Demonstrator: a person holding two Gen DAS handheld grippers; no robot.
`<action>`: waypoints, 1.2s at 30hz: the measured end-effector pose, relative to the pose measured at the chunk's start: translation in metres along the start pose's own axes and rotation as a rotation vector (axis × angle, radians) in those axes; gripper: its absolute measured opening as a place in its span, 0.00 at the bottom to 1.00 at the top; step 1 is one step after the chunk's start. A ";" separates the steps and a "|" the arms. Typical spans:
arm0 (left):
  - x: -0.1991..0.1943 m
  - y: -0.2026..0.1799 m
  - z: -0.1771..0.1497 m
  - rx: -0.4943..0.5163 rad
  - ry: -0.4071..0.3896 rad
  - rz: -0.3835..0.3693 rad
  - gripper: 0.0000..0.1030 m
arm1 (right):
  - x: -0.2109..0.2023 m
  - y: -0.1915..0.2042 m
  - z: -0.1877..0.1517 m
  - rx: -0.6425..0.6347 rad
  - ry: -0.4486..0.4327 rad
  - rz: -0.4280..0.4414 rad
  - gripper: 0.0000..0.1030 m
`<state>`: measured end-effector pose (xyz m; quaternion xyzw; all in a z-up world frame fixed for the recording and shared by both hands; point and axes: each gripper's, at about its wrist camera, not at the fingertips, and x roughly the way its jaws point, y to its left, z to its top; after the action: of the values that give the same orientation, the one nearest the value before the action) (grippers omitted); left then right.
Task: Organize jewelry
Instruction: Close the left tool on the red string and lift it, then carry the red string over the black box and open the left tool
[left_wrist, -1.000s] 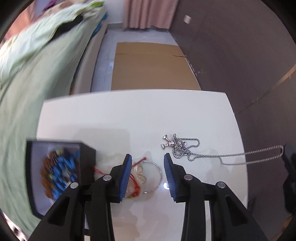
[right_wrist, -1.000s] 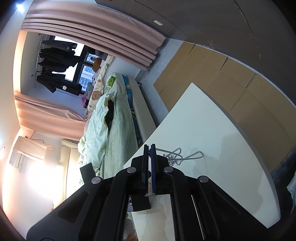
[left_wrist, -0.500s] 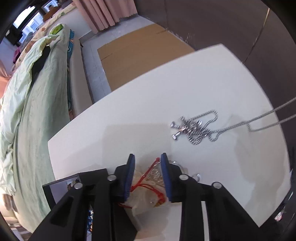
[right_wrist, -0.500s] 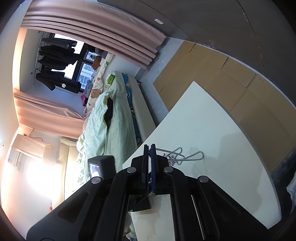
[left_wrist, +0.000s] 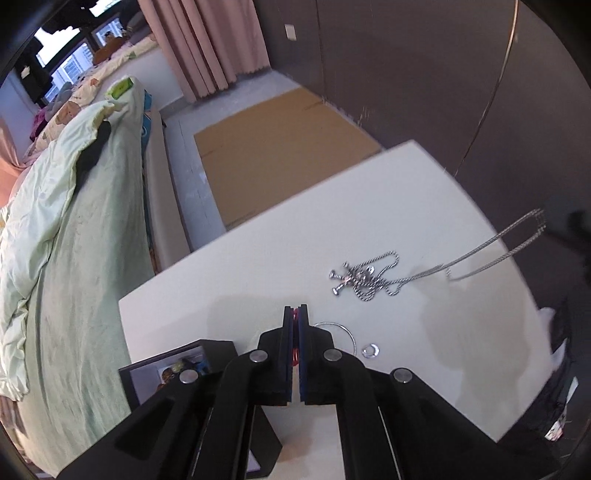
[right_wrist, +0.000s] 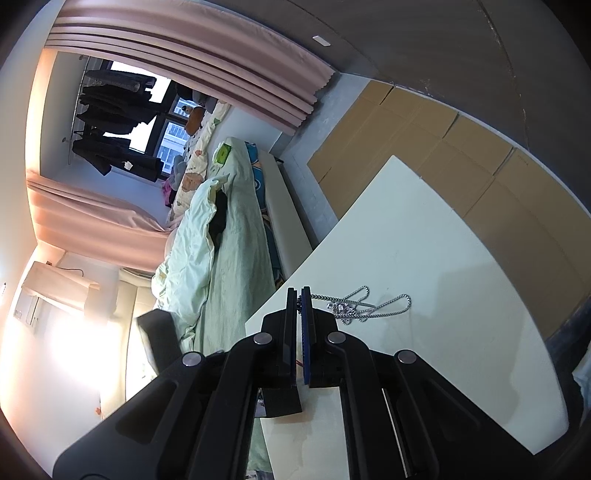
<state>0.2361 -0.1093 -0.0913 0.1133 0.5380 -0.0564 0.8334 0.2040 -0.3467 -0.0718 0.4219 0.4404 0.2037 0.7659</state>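
My left gripper (left_wrist: 295, 314) is shut on a red cord bracelet (left_wrist: 295, 353), seen as a red sliver between the pads, above the white table (left_wrist: 406, 206). A black jewelry box (left_wrist: 173, 369) with beaded pieces lies just left of it. A thin silver bangle (left_wrist: 345, 330) and a small silver ring (left_wrist: 370, 350) lie right of the fingers. A silver chain necklace with a pendant (left_wrist: 360, 278) lies farther out; one end runs up to the right. My right gripper (right_wrist: 300, 295) is shut on that chain (right_wrist: 364, 308), which trails onto the table (right_wrist: 424, 240).
A bed with a pale green duvet (left_wrist: 62, 236) runs along the table's left side. Flattened cardboard (left_wrist: 280, 147) covers the floor beyond the table. A dark wall (left_wrist: 424, 74) is at the far right. Pink curtains (right_wrist: 221, 62) hang by the window.
My left gripper has closed from open onto the red cord bracelet and lifted it off the table, leaving the bangle and ring. The right gripper has stayed shut on the chain.
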 end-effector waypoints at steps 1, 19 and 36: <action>-0.007 0.000 0.001 -0.009 -0.015 -0.008 0.00 | 0.001 0.001 0.000 -0.001 0.001 0.003 0.04; -0.117 0.066 -0.037 -0.227 -0.284 -0.123 0.00 | 0.014 0.060 -0.031 -0.115 0.009 0.234 0.04; -0.061 0.139 -0.098 -0.505 -0.232 -0.252 0.01 | 0.007 0.148 -0.069 -0.369 -0.031 0.304 0.04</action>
<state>0.1545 0.0483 -0.0567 -0.1726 0.4463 -0.0364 0.8773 0.1579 -0.2265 0.0289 0.3392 0.3153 0.3869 0.7974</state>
